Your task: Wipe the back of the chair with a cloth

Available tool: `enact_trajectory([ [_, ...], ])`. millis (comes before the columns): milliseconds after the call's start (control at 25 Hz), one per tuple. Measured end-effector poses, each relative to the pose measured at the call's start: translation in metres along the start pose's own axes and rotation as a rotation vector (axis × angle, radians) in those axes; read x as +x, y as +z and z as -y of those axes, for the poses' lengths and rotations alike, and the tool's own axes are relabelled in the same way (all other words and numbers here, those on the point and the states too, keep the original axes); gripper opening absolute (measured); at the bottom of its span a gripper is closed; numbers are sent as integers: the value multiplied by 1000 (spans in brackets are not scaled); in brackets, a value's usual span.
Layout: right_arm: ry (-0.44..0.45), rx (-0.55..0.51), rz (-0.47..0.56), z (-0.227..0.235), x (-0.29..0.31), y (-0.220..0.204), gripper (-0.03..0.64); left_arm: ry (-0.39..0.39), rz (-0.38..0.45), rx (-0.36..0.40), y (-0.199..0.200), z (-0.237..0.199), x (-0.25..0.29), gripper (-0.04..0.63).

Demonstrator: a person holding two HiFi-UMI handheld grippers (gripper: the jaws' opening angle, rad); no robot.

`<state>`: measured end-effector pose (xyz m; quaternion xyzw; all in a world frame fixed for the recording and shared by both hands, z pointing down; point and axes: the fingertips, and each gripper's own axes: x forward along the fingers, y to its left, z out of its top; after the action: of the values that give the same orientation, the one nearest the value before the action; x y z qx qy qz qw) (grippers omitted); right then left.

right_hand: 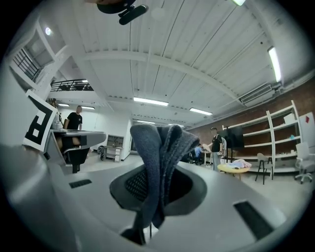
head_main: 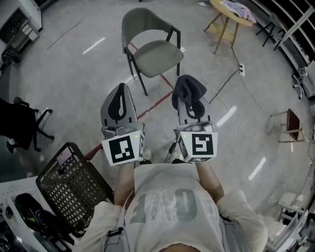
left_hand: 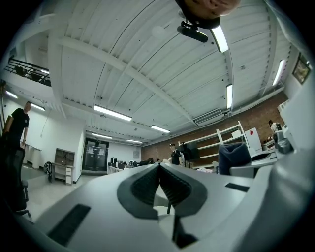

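Note:
A grey-green chair (head_main: 153, 53) with black legs stands on the floor ahead of me, its curved backrest (head_main: 142, 19) on the far side. Both grippers are held at waist height, short of the chair. My right gripper (head_main: 190, 96) is shut on a dark blue cloth (head_main: 189, 87), which bunches over its tips. In the right gripper view the cloth (right_hand: 158, 147) stands up between the pads and droops below them. My left gripper (head_main: 120, 88) is shut with nothing in it; its pads (left_hand: 170, 184) meet at the tip. The right gripper and cloth (left_hand: 235, 156) show at the right of the left gripper view.
A black mesh basket (head_main: 74, 184) stands at my lower left beside a shelf. A round wooden table (head_main: 231, 15) with cloth on it is at the far right, with a cable running across the floor. A small stool (head_main: 288, 125) stands to the right. People (right_hand: 215, 145) stand in the distance.

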<state>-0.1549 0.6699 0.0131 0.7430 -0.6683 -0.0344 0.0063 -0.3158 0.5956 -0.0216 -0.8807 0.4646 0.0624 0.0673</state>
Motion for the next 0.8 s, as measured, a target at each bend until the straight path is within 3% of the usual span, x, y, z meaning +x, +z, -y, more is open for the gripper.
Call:
enact_trajectory([
  [400, 30, 31, -20, 78, -33, -22, 54, 68, -1, 26, -5, 62, -3, 15],
  [800, 94, 81, 12, 95, -35, -30, 54, 131, 12, 82, 5, 76, -6, 15],
])
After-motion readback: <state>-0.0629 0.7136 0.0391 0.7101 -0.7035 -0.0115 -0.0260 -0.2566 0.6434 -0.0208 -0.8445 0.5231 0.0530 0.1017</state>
